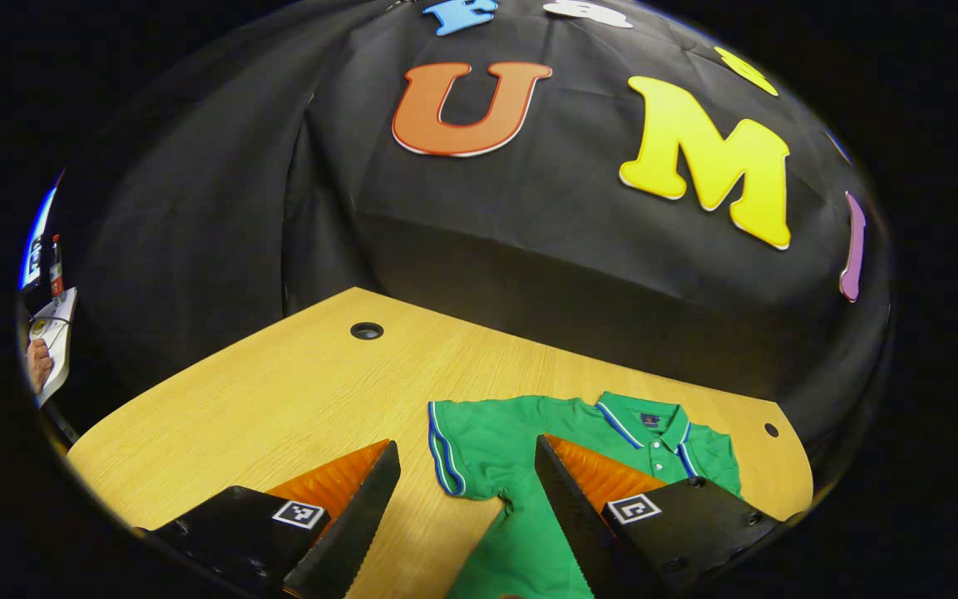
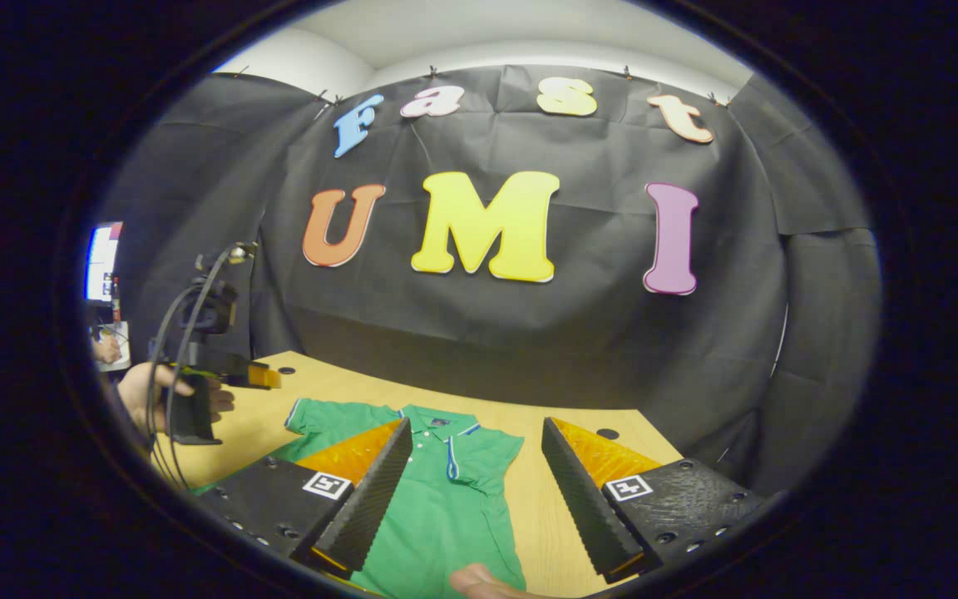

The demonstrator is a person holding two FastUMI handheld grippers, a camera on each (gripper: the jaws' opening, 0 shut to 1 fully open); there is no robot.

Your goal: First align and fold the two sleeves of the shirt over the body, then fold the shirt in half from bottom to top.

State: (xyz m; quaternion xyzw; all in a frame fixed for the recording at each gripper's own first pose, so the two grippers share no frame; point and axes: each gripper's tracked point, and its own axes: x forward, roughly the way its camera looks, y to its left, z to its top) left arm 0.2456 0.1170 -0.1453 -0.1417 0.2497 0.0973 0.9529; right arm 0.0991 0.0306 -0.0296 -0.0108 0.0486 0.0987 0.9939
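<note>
A green polo shirt (image 1: 520,466) lies flat on the wooden table (image 1: 296,399), collar (image 1: 645,420) toward the far wall. Its left sleeve (image 1: 450,453), with a striped cuff, lies spread out to the side. My left gripper (image 1: 466,449) hovers open over that sleeve with nothing between its fingers. In the right gripper view the shirt (image 2: 446,499) runs toward me between the fingers of my right gripper (image 2: 476,428), which is open and holds nothing. The left gripper (image 2: 267,378), held in a hand (image 2: 142,391), hangs above the table left of the shirt.
The table has cable holes (image 1: 367,330) (image 2: 608,433) near its far edge, with the black cloth wall right behind it. A fingertip (image 2: 479,578) shows at the bottom, over the shirt's lower part. A screen (image 2: 102,262) and small items stand far left.
</note>
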